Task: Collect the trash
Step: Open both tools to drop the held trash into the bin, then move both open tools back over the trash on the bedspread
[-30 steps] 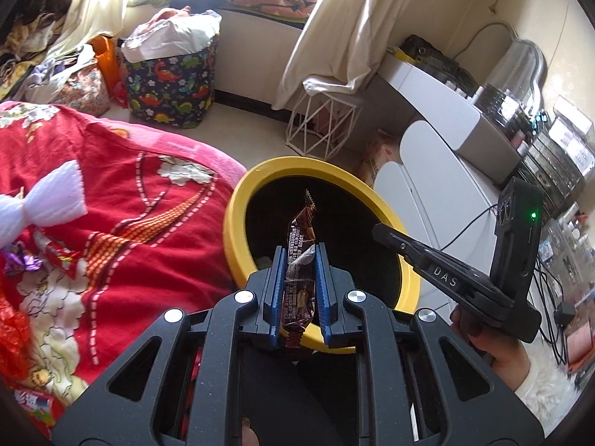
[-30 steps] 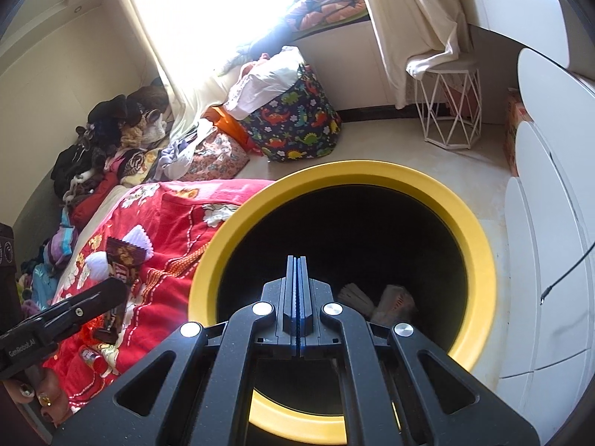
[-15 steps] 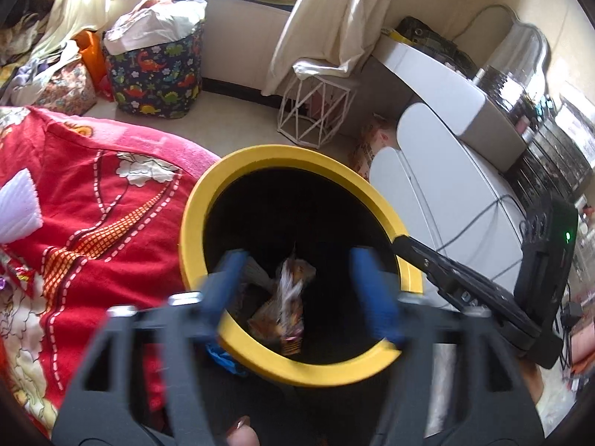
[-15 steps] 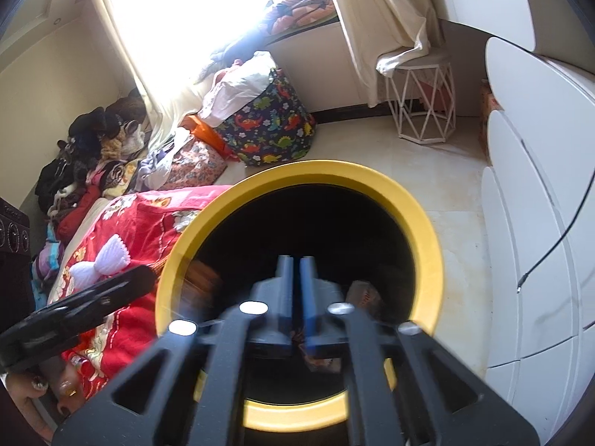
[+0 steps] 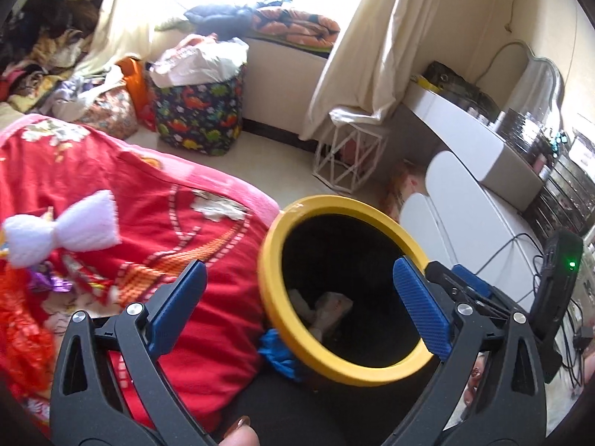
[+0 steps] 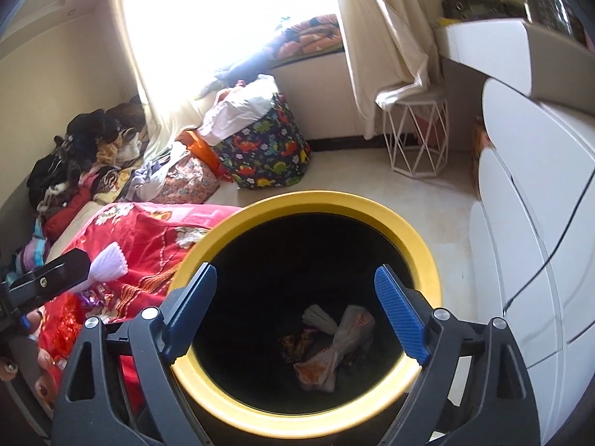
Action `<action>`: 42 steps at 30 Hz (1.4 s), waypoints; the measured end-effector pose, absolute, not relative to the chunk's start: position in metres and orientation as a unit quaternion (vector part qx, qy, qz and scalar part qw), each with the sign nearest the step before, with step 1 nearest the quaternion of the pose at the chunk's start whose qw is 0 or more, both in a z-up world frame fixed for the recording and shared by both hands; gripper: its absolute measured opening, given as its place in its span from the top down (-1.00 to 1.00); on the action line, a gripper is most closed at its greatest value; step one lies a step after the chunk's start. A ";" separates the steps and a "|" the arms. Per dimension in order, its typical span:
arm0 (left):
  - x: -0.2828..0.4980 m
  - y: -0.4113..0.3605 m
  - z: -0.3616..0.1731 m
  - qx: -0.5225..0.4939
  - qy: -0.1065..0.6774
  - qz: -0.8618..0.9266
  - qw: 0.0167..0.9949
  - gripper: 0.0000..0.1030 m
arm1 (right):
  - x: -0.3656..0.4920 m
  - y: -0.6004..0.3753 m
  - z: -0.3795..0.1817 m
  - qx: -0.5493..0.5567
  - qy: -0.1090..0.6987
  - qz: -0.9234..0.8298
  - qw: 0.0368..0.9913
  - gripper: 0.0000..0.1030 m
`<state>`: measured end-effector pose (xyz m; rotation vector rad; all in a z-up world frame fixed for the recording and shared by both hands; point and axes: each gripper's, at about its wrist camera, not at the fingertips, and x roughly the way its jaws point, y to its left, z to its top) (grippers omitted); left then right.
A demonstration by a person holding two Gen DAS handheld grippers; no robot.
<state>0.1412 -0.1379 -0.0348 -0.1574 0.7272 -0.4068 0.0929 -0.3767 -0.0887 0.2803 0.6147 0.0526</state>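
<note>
Both grippers hang over the yellow-rimmed trash bin (image 6: 305,200), which stands against the red floral blanket (image 5: 122,223) on the bed. The left gripper (image 5: 297,297) has just been opening, its blue fingers (image 5: 420,308) now spread wide with nothing between them; the right gripper (image 6: 293,312) has likewise just been opening and is empty, fingers apart above the bin's mouth. The collected trash lies at the bottom of the bin: a crumpled orange-and-white wrapper (image 6: 334,349) beside a white scrap (image 6: 316,314) and a dark snack wrapper (image 6: 297,343). More litter seems to wait on the blanket, a purple foil wrapper (image 5: 48,282) near a white bow-shaped piece (image 5: 63,230). The likely risk is on the way back to it: the open fingers sit close to the rim, so a careless sideways swing could clip the bin and tip it. On soft bedding, a closing pinch could also gather blanket along with the foil, or push the light wrapper away.
</note>
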 end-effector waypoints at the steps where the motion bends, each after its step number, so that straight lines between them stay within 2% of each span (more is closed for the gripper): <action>1: 0.141 -0.135 -0.032 -0.076 0.350 -0.193 0.913 -0.79 | 0.093 -0.374 -0.087 0.134 0.300 0.029 0.944 -0.66; 16: 0.129 -0.083 -0.011 -0.088 0.312 -0.141 0.935 -0.79 | 0.090 -0.334 -0.071 0.104 0.283 0.068 0.951 -0.70; 42: 0.114 -0.008 -0.009 -0.106 0.294 -0.064 0.948 -0.79 | 0.101 -0.249 -0.052 0.050 0.270 0.162 0.948 -0.70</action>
